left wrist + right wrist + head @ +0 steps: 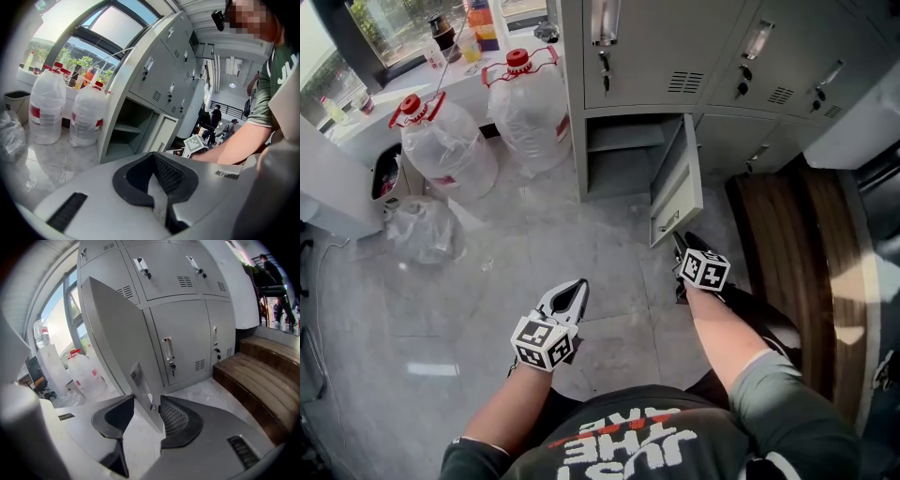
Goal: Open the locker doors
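Head view first: the bottom locker door (678, 187) stands swung out from the bank of lockers (656, 56). The right tool (682, 251) sits right at that door's free edge. The left tool (574, 295) hangs over the floor (441, 309), well to the left of the door, and two water jugs (530, 108) stand further left.

Left gripper view now: the left tool (153, 159) is clenched, pads together with nothing between them, and the open compartment (126, 136) lies ahead.

Right gripper view: the right tool (146, 404) is grasping the locker door (117, 333) by its edge, one pad on each face, just beside the handle plate (140, 380).
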Action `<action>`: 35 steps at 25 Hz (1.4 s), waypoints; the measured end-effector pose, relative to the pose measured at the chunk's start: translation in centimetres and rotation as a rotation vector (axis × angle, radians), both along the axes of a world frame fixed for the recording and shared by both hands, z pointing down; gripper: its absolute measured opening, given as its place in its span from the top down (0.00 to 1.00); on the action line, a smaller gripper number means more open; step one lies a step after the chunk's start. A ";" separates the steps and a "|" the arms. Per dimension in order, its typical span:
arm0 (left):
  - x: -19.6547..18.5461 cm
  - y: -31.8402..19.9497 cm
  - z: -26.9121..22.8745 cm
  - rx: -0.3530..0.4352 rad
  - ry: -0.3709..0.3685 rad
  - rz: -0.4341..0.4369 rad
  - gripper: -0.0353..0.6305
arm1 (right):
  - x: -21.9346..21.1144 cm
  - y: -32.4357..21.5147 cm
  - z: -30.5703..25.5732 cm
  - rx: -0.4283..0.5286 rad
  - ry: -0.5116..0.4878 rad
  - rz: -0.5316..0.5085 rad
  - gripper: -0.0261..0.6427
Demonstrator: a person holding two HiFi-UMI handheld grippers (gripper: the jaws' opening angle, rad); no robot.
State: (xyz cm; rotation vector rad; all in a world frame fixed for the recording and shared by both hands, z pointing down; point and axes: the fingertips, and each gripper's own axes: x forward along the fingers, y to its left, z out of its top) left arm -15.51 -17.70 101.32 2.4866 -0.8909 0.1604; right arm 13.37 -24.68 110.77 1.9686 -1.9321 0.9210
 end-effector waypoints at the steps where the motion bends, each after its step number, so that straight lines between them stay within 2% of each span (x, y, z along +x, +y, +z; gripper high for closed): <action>1: 0.1 0.0 0.0 0.001 -0.002 0.004 0.94 | 0.6 0.2 0.0 0.004 0.002 0.016 0.67; 8: 0.3 0.6 0.2 0.001 -0.013 0.029 0.94 | 4.2 1.0 -0.5 0.004 0.057 0.060 0.73; 12: 1.0 0.5 0.4 0.005 -0.010 0.045 0.94 | 7.2 1.2 -0.8 0.003 0.091 0.123 0.83; 16: 1.5 0.4 0.7 0.002 -0.012 0.048 0.94 | 8.0 1.0 -0.8 -0.005 0.130 0.088 0.83; 20: 1.6 0.6 0.8 -0.001 -0.013 0.049 0.94 | 8.5 1.0 -0.7 0.008 0.098 0.133 0.83; 23: 1.1 0.6 0.7 0.000 -0.015 0.035 0.94 | 7.8 1.1 -0.5 -0.002 0.092 0.112 0.83; 28: 0.3 0.7 0.2 0.004 -0.014 0.012 0.94 | 6.7 3.8 2.5 -0.098 -0.006 0.218 0.81; 32: -1.0 0.9 -0.3 0.011 -0.009 -0.018 0.94 | 1.6 5.3 4.3 -0.160 -0.036 0.111 0.81; 35: -2.3 1.2 -0.9 0.022 -0.003 -0.043 0.94 | -2.5 4.1 3.2 -0.132 -0.071 0.028 0.81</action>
